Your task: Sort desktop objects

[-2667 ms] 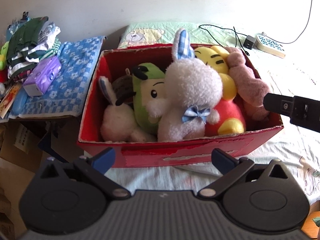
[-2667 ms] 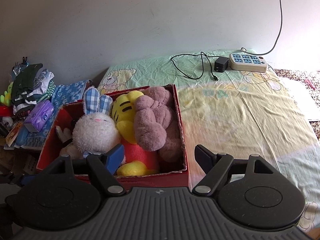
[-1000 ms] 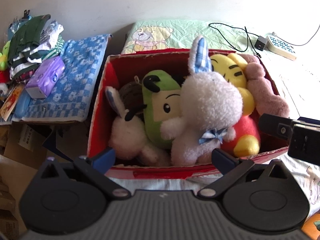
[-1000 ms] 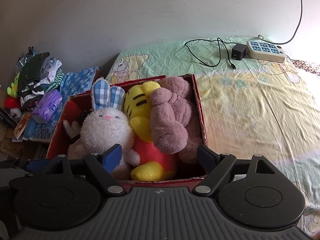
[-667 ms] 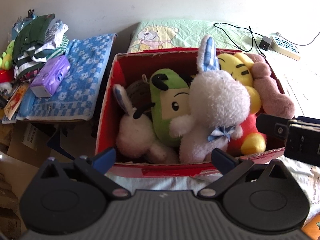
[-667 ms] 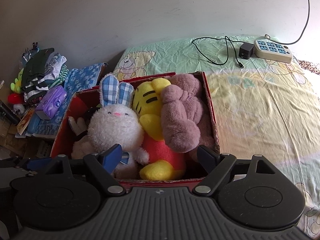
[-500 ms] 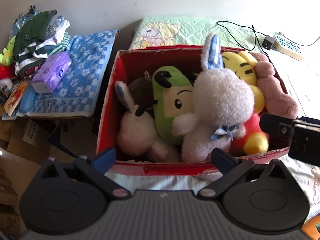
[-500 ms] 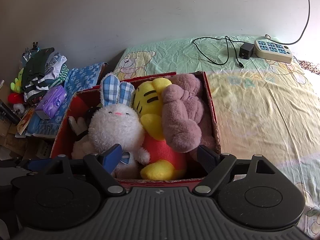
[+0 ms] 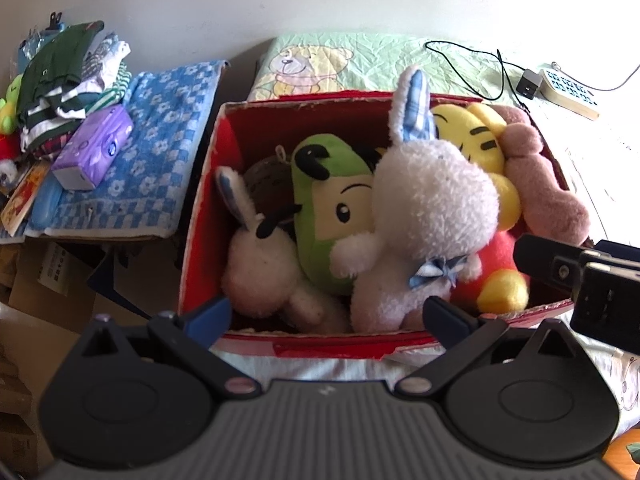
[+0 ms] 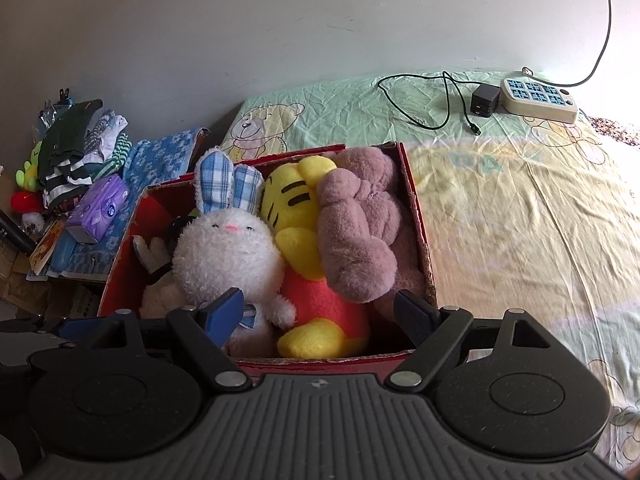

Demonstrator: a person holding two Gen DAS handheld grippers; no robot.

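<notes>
Red cardboard box [image 10: 416,216] on the bed [image 10: 520,208] brims with plush toys, and both the left gripper [image 9: 326,314] and right gripper [image 10: 320,306] hover spread and empty, so I'd pinch the white rabbit [image 10: 228,256] deep around its body.

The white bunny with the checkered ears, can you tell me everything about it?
The white bunny is a fluffy plush with tall blue-and-white plaid ears, tiny dark eyes and a pink nose. A blue striped bow sits at its neck. It sits upright in the red box, leaning on the green plush on one side and the yellow tiger plush on the other. Neither gripper touches it.
</notes>
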